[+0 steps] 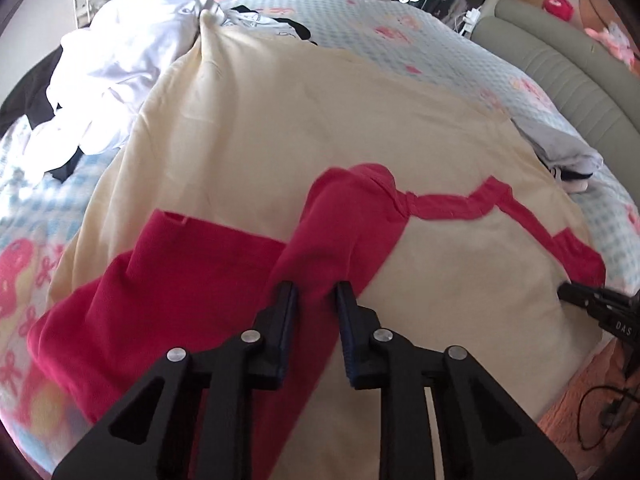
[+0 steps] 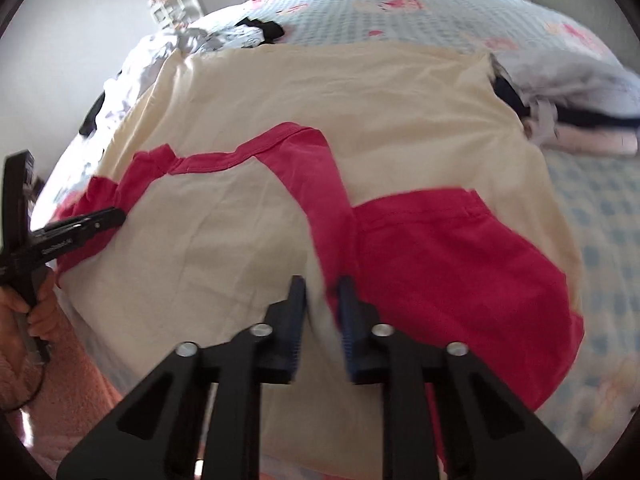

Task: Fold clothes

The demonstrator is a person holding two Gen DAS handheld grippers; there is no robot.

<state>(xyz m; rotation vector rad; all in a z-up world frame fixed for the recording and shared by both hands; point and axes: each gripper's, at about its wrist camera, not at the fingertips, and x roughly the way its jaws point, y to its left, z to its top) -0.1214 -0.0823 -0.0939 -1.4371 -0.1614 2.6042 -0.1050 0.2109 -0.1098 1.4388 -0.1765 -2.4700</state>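
A cream cotton T-shirt with crimson-red sleeves and neckband (image 1: 320, 128) lies spread flat across a bed with a pale blue checked cover printed with pink cartoon figures (image 1: 400, 28), its hem toward twelve o'clock and its collar end toward six o'clock in both wrist views. The left hand-held gripper (image 1: 316, 300) has its black fingers drawn close together and pinches a ridge of the red shoulder fabric, which runs up from between the pads toward twelve o'clock. The right hand-held gripper (image 2: 322, 296) is likewise nearly closed, nipping the cloth at the seam where red sleeve meets cream body; the red sleeve spreads out toward three o'clock of it. In the left wrist view the right tool shows at four o'clock, bearing white letters that read "DAS"; the rest is cut off. A heap of crumpled white and black clothes (image 1: 120, 68) lies on the bed at ten o'clock, and a small stack of folded grey and pink garments (image 2: 580, 120) at two o'clock.
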